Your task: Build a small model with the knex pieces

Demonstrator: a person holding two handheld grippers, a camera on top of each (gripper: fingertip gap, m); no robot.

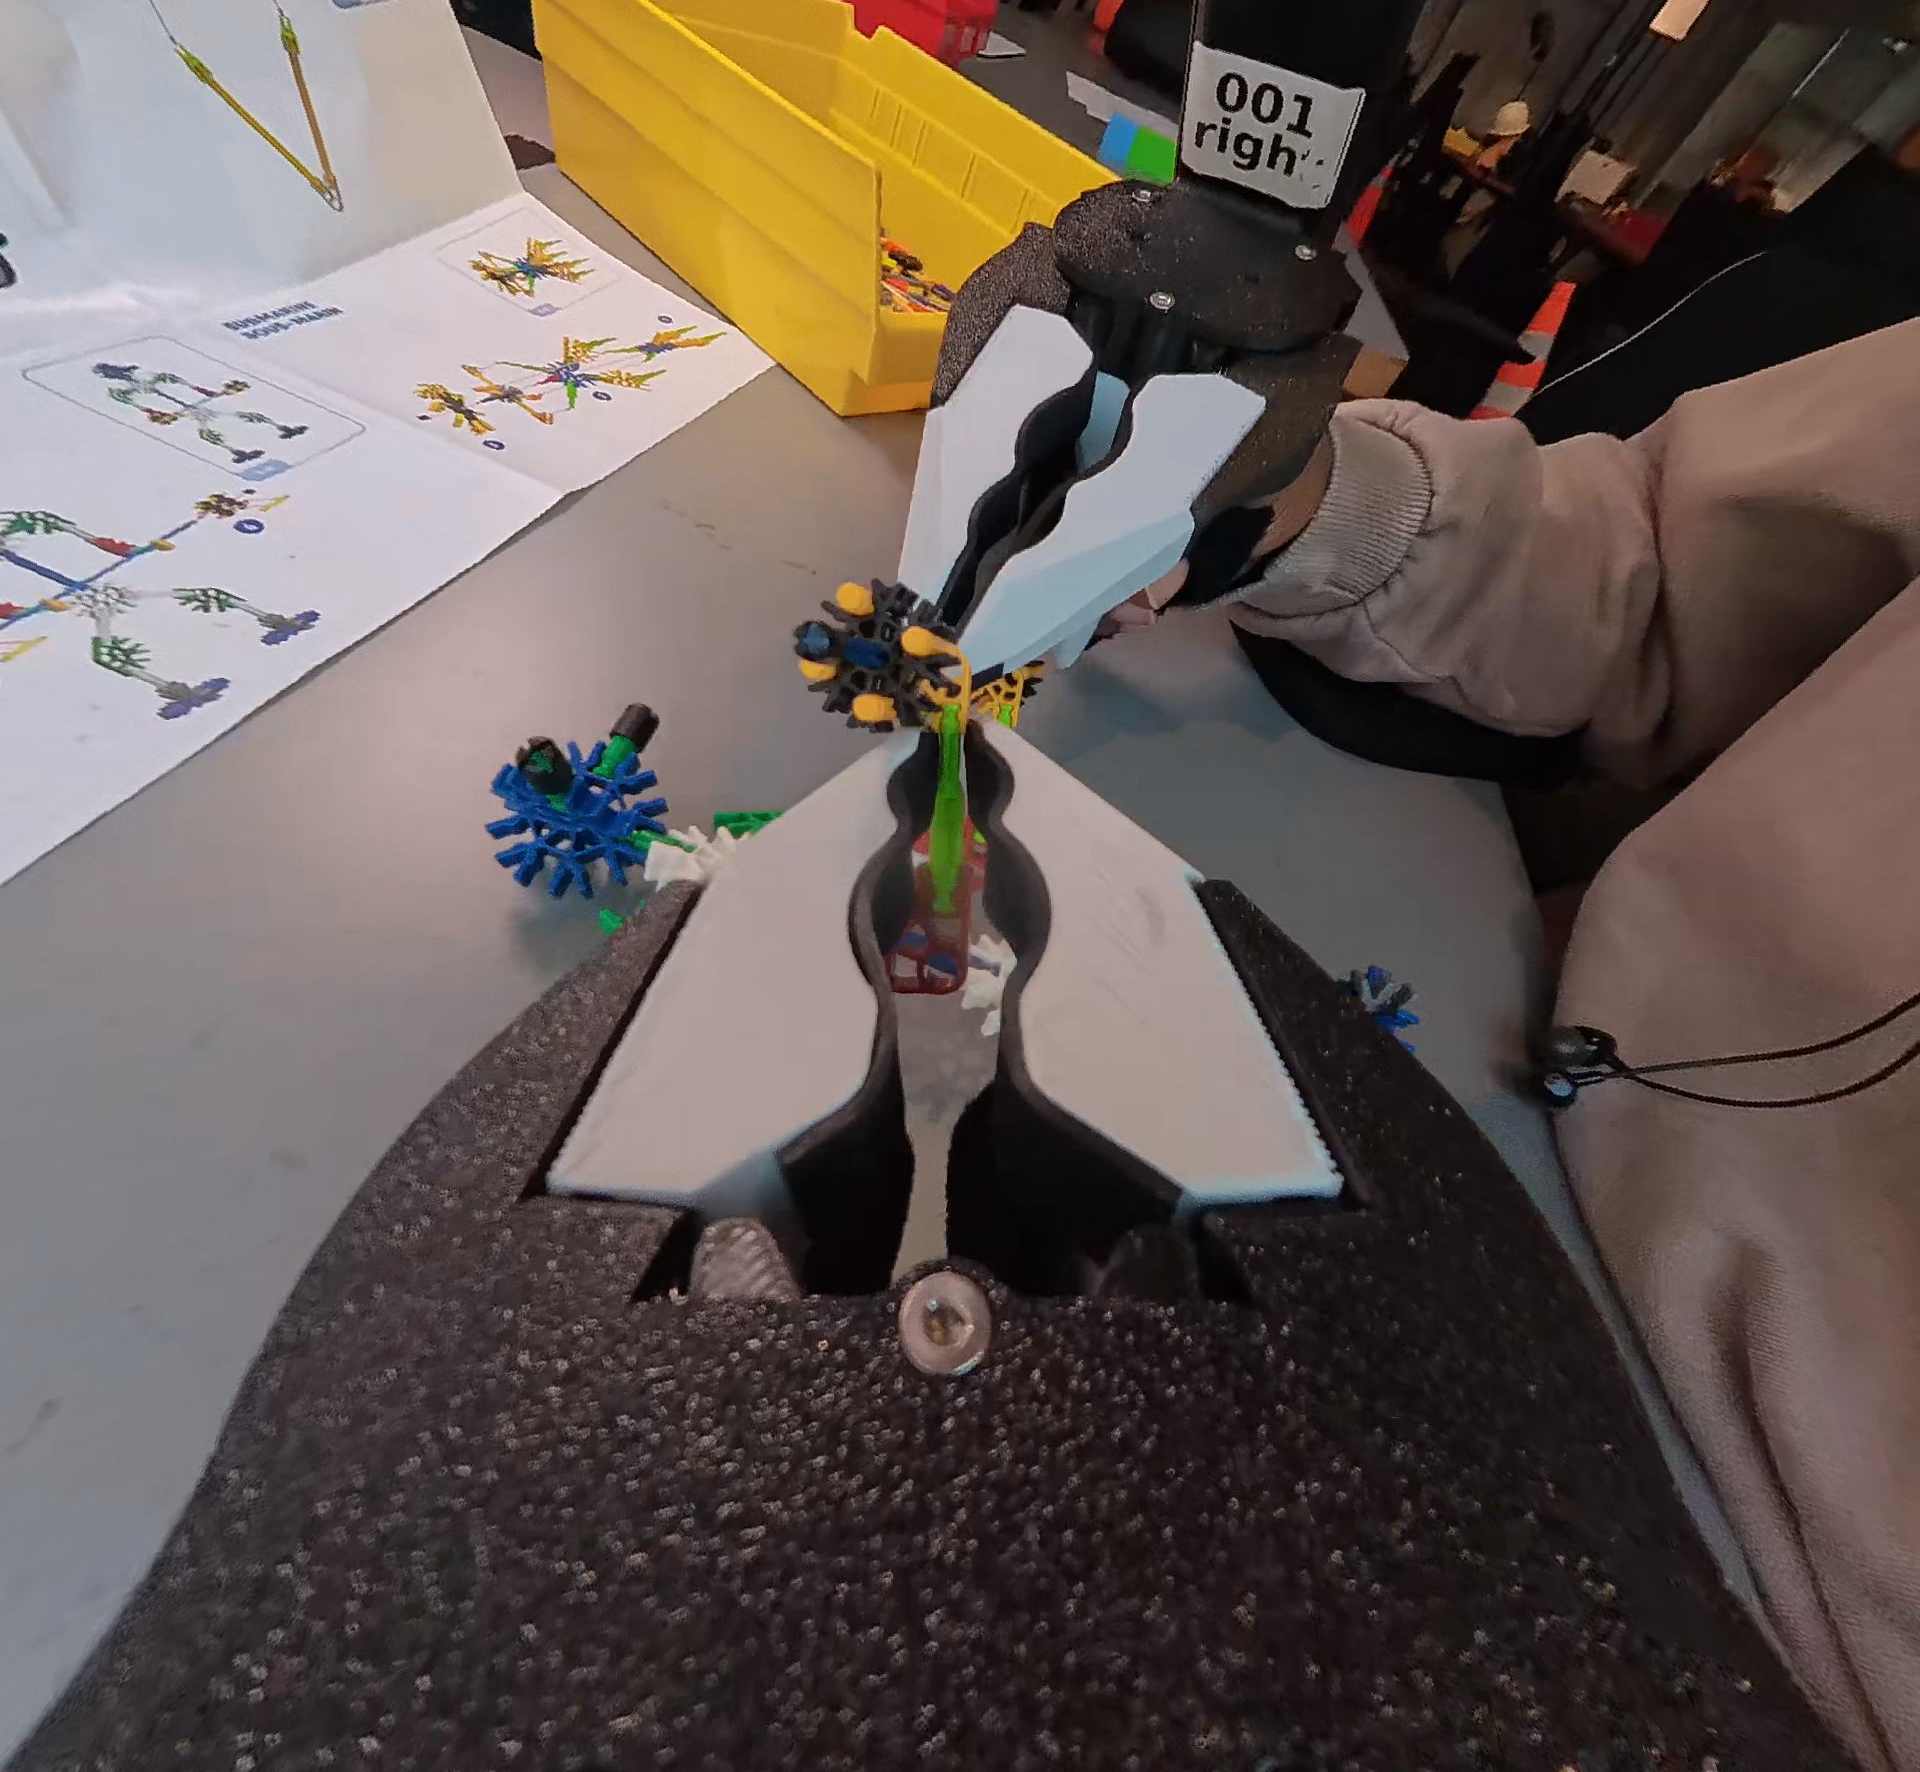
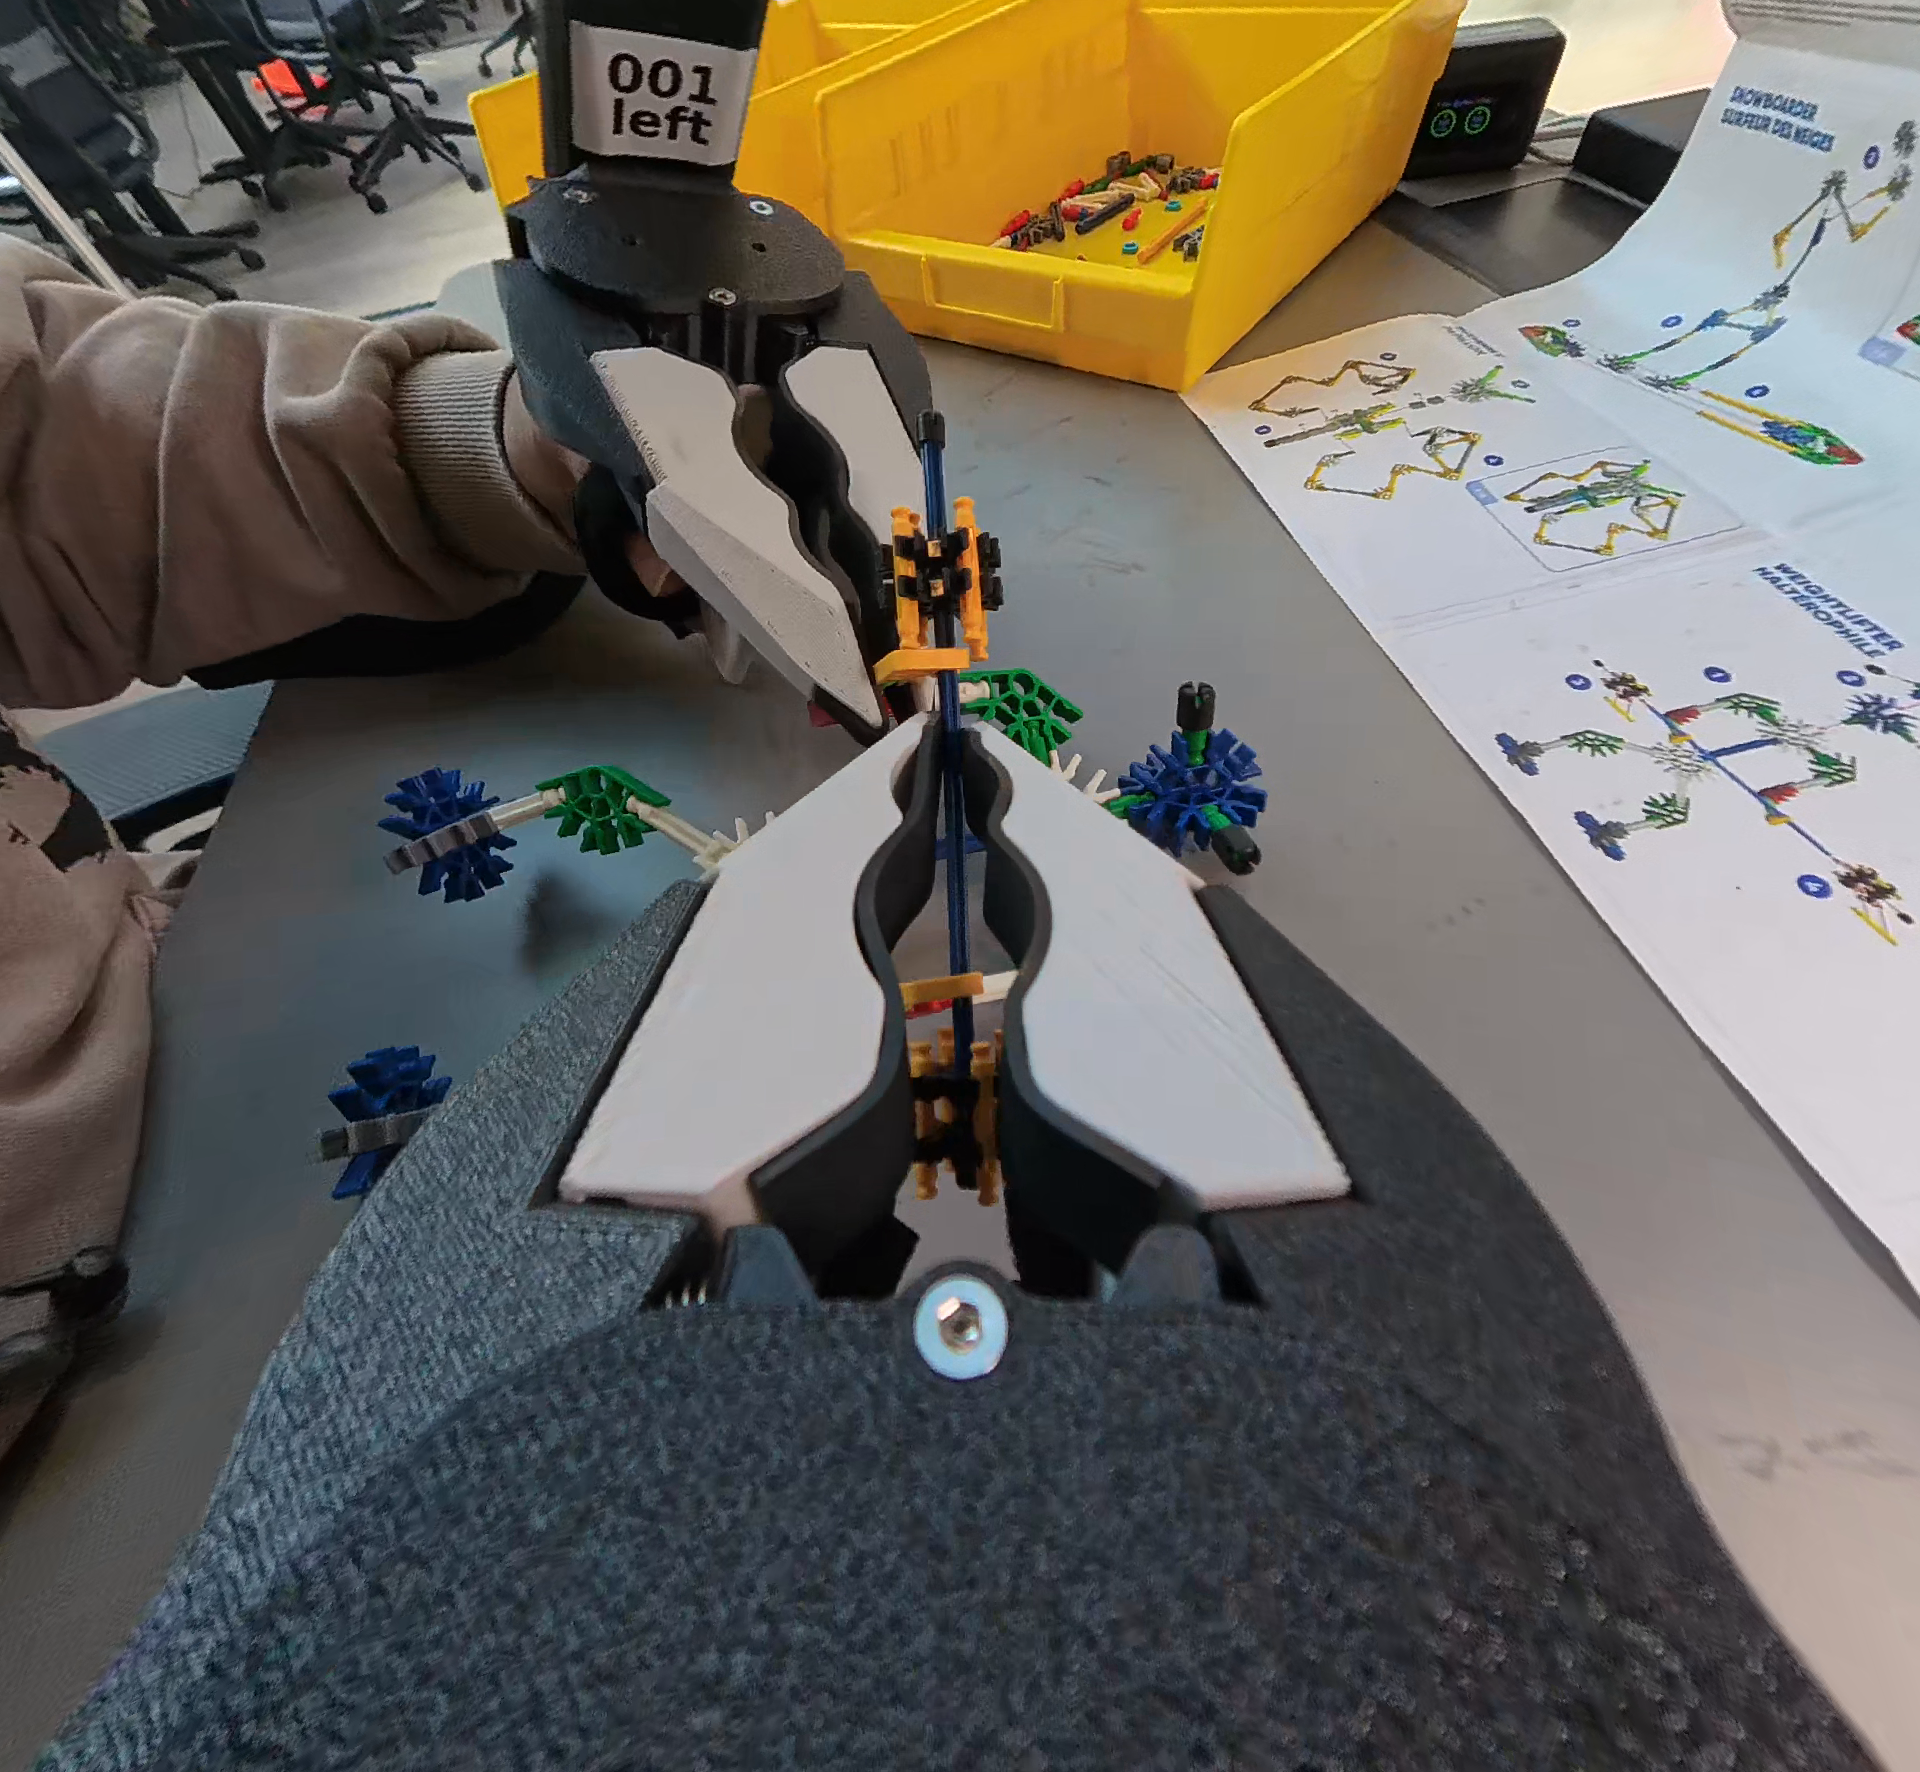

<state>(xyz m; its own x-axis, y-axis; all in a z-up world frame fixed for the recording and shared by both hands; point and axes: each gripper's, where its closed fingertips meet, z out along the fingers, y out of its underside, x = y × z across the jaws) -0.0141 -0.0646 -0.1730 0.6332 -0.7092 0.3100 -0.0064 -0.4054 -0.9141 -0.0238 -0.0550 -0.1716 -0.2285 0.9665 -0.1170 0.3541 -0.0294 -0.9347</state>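
The right tongs (image 2: 948, 735) are clamped on a thin blue rod (image 2: 935, 517) that runs up between their tips and carries a black snowflake connector with yellow rods (image 2: 940, 569). The left tongs (image 1: 940, 735) are closed on a green rod (image 1: 945, 818) of the same small construction-toy model, which is held in the air above the grey table (image 1: 312, 1047). The two tips almost touch each other.

As a judgement: the grips are very near together, so both should keep firm and move along the line of the rod; a sideways twist could bend it or pull a joint open.

Under the tongs, on the table, lies another part of the model with a blue snowflake connector (image 1: 571, 829) and white and green pieces. Farther away stands a yellow bin (image 2: 1143, 164) with loose pieces, and beside it lies an instruction sheet (image 2: 1662, 579) with coloured pictures of models. Each tool carries a white label with printed characters; the sheet has small printed headings.
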